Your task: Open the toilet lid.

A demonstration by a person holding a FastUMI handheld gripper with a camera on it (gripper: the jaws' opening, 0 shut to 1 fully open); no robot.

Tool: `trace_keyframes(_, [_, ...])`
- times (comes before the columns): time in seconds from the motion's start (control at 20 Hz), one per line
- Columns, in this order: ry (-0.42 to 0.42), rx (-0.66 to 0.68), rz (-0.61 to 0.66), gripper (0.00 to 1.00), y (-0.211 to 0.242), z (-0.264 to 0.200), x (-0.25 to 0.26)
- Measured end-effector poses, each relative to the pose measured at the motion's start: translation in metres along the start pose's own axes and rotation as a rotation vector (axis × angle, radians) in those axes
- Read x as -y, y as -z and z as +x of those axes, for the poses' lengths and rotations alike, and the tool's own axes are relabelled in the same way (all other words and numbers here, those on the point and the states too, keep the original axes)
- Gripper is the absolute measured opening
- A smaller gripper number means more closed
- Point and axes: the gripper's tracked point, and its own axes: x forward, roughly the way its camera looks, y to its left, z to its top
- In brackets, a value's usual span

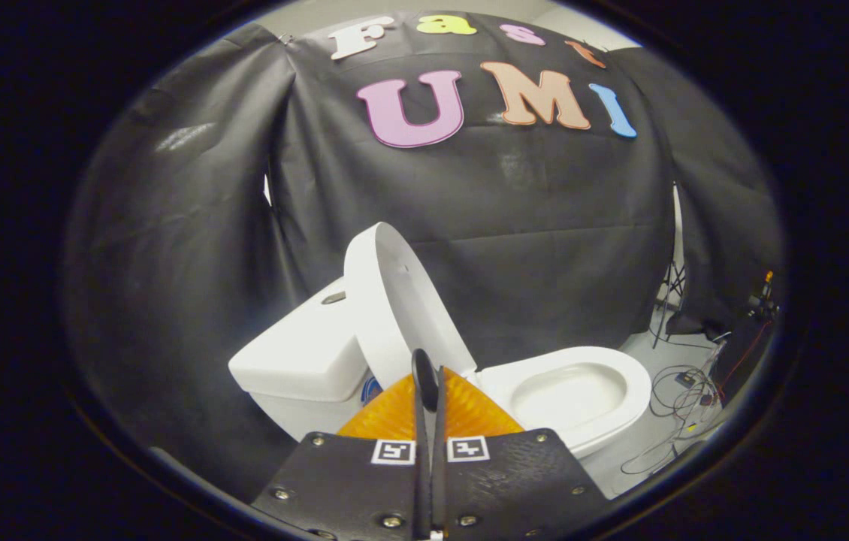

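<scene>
White toilet [469, 361] sits just ahead of the gripper [430, 379], angled so the tank is to the left and the bowl runs off to the right.

Toilet lid [394, 300] is up: stands nearly vertical, tipped back toward the tank [304, 353], its smooth white underside facing the bowl side. Lid is oval w/ a rounded top edge, glossy, a raised rim running round its inner face. Its lower end is hidden behind the fingers, so hinge can't be made out.

Seat [582, 376] is down on the bowl, a broad white ring, w/ the pale basin showing inside it. Tank top is flat and has a small metallic flush button [333, 297] near the lid.

Gripper fingers are pressed together, nothing visible between them; tips sit in front of the lid's lower part, beside the near end of the seat. Whether tips touch the lid: can't tell. Two square markers [430, 450] sit on the gripper body at the base of the fingers.

Behind the toilet hangs black cloth wall [530, 225]. To the right, beyond the bowl, pale floor [657, 436] w/ loose cables [684, 391] and a stand leg [669, 300] by the cloth edge.
</scene>
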Motion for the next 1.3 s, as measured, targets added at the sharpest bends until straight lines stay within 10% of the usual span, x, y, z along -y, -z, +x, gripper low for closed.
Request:
trace_keyframes(0.45, [-0.077, -0.032, 0.000, 0.07, 0.001, 0.006, -0.009])
trace_keyframes(0.95, [-0.162, 0.026, -0.033, 0.90, -0.029, -0.008, 0.004])
trace_keyframes(1.3, [-0.164, 0.065, -0.055, 1.00, -0.051, -0.016, 0.044])
